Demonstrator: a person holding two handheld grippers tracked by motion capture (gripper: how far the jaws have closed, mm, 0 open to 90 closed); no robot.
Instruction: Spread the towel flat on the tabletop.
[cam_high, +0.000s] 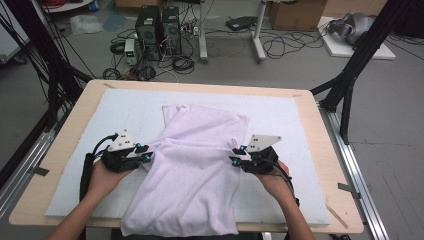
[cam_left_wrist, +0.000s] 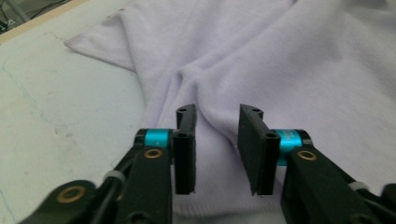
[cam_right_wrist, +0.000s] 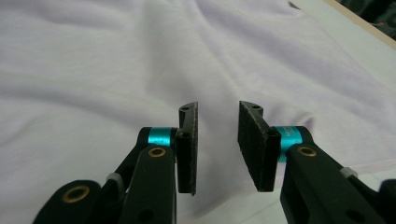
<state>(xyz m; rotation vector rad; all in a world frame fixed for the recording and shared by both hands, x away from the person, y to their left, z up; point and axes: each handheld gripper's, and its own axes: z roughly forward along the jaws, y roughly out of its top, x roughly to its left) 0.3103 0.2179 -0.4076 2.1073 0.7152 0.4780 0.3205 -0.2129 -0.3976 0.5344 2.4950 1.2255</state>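
Note:
A pale lilac garment (cam_high: 195, 165) lies folded on the white mat (cam_high: 120, 112), its lower part reaching the table's front edge. My left gripper (cam_high: 146, 152) hovers at the garment's left edge, jaws open. In the left gripper view the pads (cam_left_wrist: 186, 149) stand apart above a fold of the fabric (cam_left_wrist: 280, 60), and nothing is between them. My right gripper (cam_high: 235, 155) is at the garment's right edge, also open. In the right gripper view its fingers (cam_right_wrist: 254, 144) are held over smooth cloth (cam_right_wrist: 116, 70) without pinching it.
The mat covers a wooden table (cam_high: 327, 150) with metal rails along both sides. Beyond the far edge, computer towers (cam_high: 157, 30), cables and black frame legs (cam_high: 357, 60) stand on the floor. Bare mat lies to the left and right of the garment.

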